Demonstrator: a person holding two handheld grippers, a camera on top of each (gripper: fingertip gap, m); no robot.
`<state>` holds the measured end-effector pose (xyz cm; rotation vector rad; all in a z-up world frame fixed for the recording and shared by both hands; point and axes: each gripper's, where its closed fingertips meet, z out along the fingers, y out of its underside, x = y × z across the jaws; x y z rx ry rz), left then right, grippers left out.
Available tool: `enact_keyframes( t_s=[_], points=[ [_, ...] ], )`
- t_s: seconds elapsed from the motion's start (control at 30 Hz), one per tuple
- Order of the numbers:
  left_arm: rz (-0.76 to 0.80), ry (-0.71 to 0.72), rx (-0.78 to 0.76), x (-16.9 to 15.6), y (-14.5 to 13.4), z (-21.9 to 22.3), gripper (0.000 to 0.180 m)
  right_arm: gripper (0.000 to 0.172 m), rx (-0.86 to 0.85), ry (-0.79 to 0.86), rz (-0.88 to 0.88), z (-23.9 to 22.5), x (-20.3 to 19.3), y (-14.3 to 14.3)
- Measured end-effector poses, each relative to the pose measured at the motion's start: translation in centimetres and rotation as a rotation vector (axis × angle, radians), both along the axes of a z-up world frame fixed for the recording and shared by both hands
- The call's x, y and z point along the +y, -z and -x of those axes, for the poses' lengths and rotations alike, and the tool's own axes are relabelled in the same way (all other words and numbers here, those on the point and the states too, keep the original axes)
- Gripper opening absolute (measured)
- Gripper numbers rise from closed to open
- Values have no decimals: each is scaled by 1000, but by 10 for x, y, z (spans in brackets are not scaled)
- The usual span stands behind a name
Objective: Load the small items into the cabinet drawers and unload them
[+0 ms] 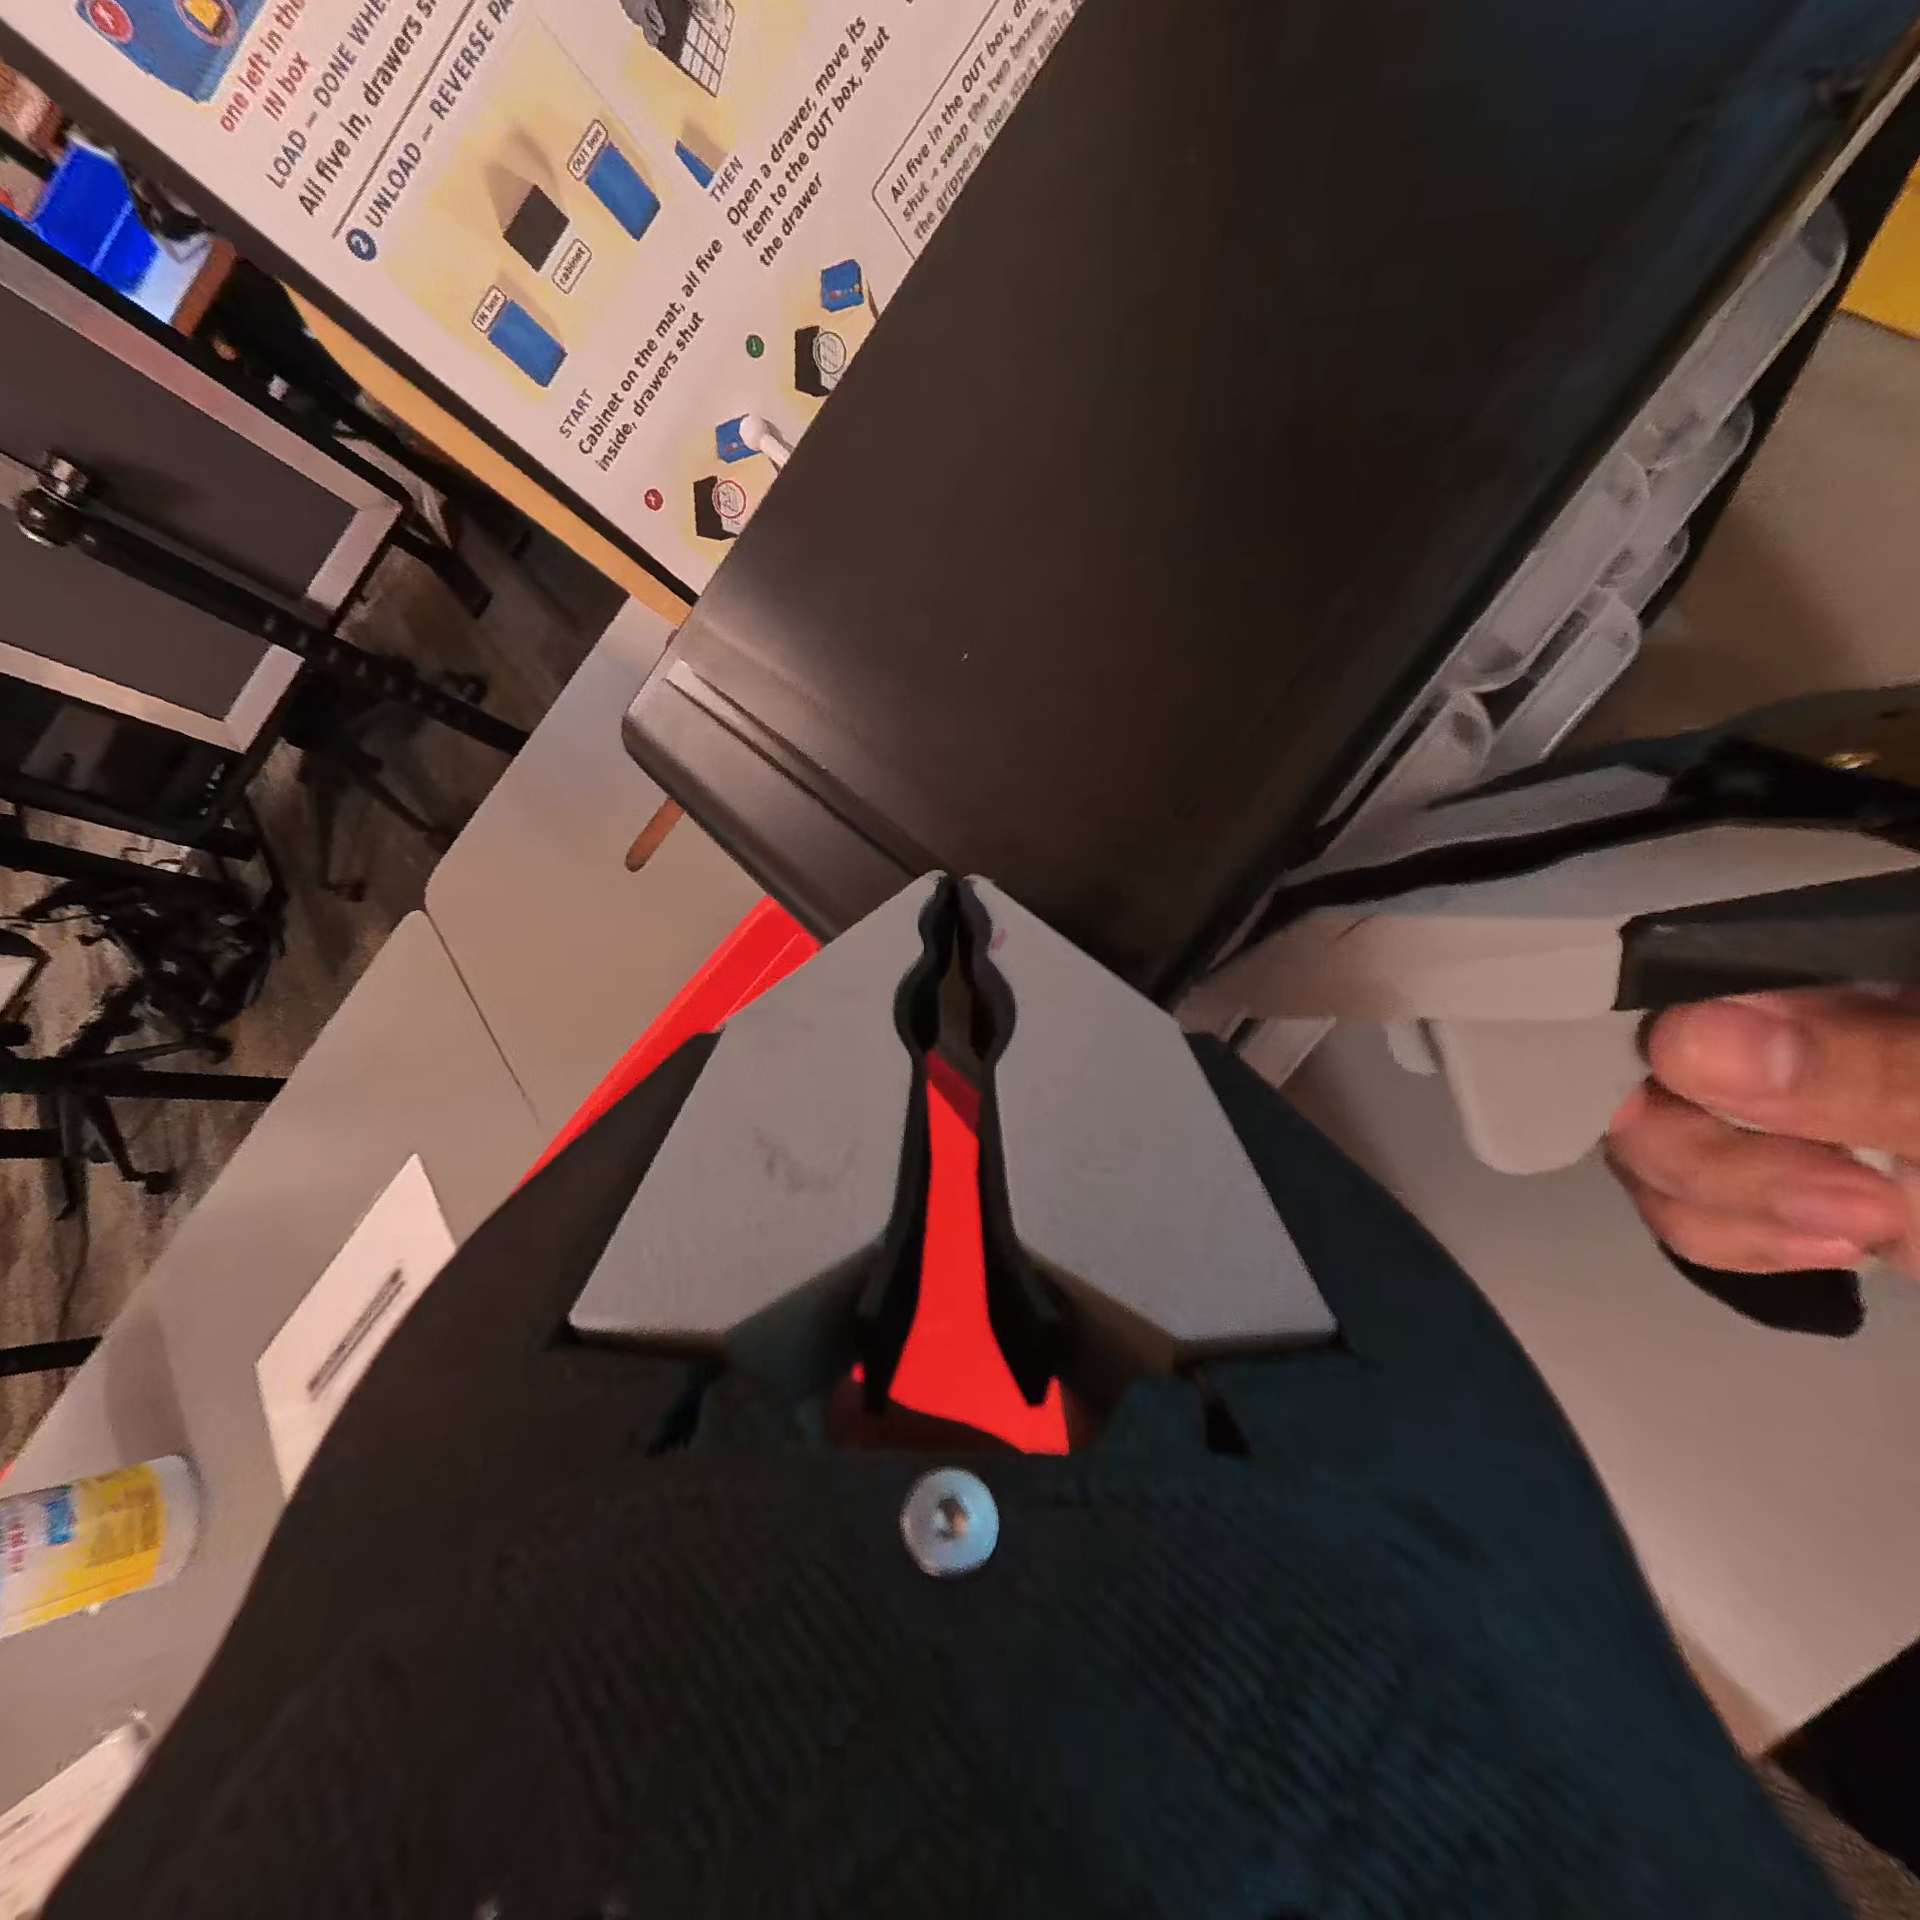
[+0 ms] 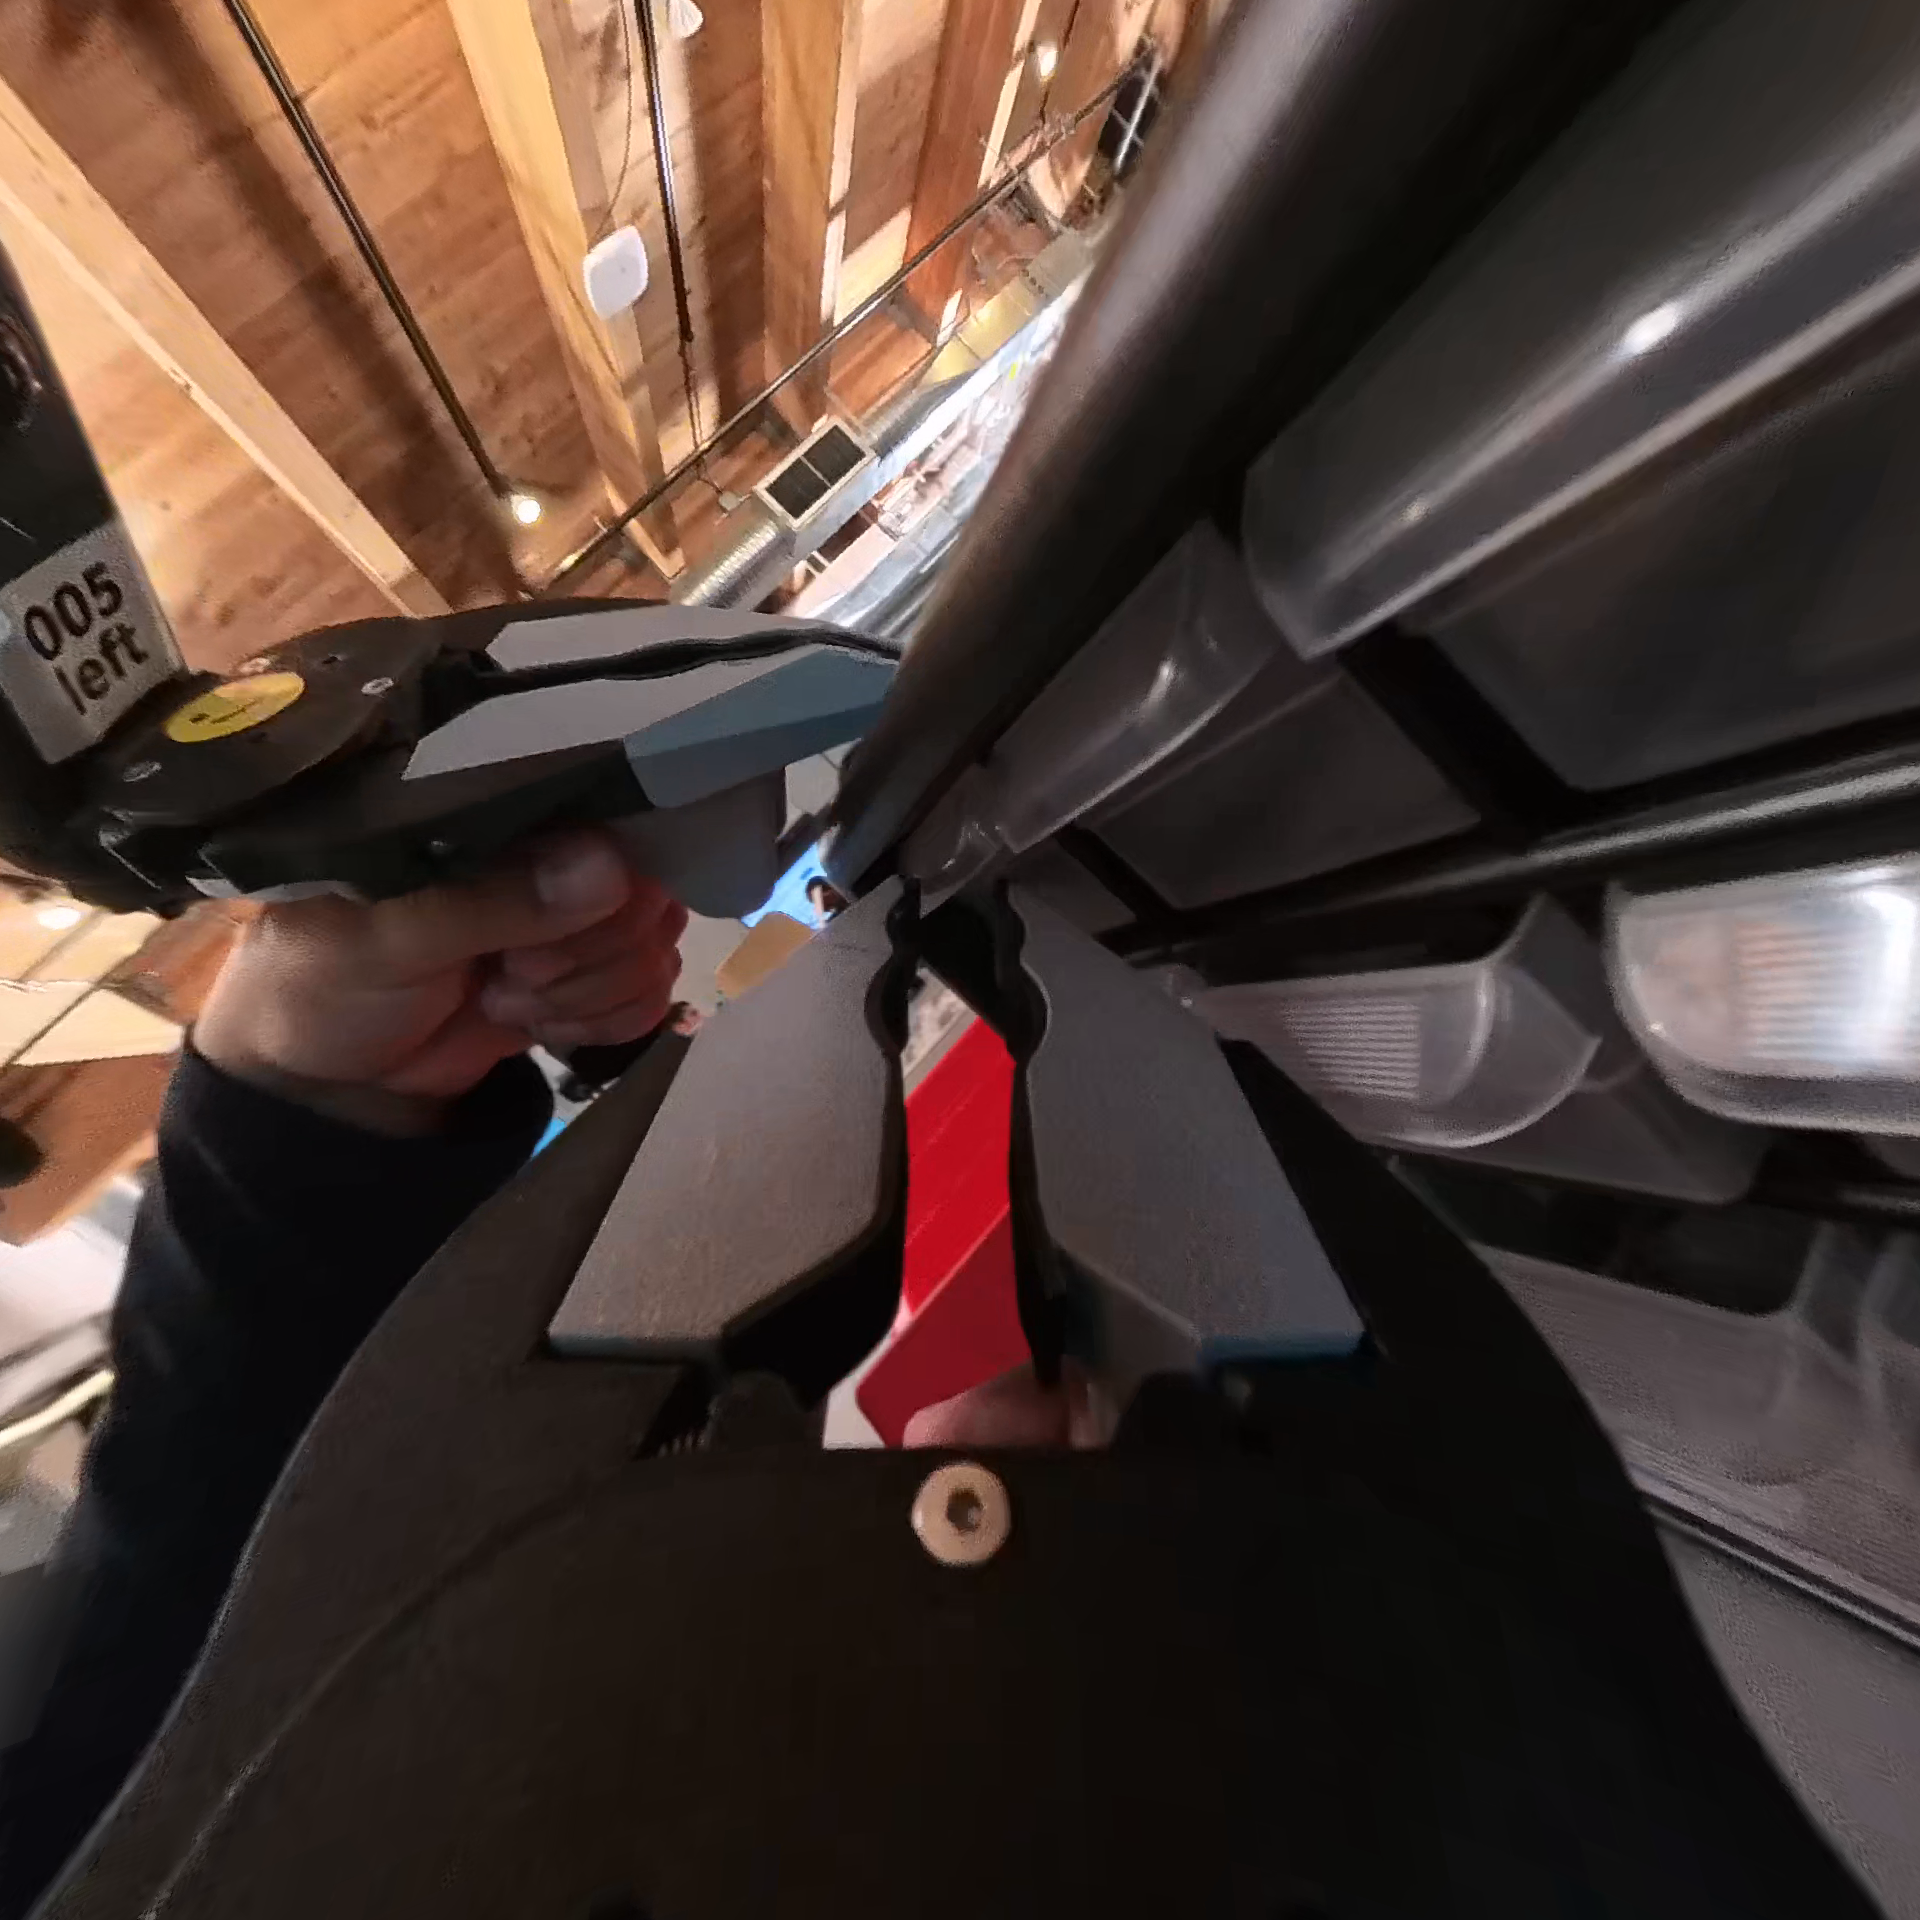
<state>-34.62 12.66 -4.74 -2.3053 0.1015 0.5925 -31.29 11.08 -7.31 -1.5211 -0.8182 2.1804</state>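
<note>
The black cabinet (image 1: 1195, 468) fills the upper middle of the left wrist view, tilted steeply, its dark side panel facing us and its clear drawers (image 1: 1621, 582) running down the right edge. The left gripper (image 1: 954, 891) sits right at the cabinet's lower corner, jaws pressed together with nothing between them, tips touching or all but touching the black edge. Below and left of that corner a red box (image 1: 717, 997) shows, with grey table (image 1: 582, 852) beyond and the floor falling away at left; an instruction sheet (image 1: 582, 260) lies past the cabinet.

From the right wrist view, the drawers (image 2: 1351, 769) crowd in close on the right side, leaving little room there, open space to the left. The right gripper (image 2: 956, 904) has its jaws narrowly parted at the cabinet's lower front edge; whether the pads press on that black rim, I cannot tell. The left hand (image 2: 447, 987) grips its tool level, dark sleeve (image 2: 281, 1299) below, fingers pointed at the cabinet frame.
</note>
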Motion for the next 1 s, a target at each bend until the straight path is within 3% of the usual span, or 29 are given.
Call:
enact_keyframes(
  t_s=[0.47, 0.83, 1.0],
  points=[
    [-11, -17, -35, 0, 0, 1, 0, 3, 46, 28, 31, -4, 1, -5],
    [-36, -10, -74, 0, -1, 0, 0, 5, 100, -37, -11, -64, -32, -5],
    [-225, 35, -206, -29, -19, 9, 0, 10, 86, -55, -33, -65, -33, -5]
  ],
)
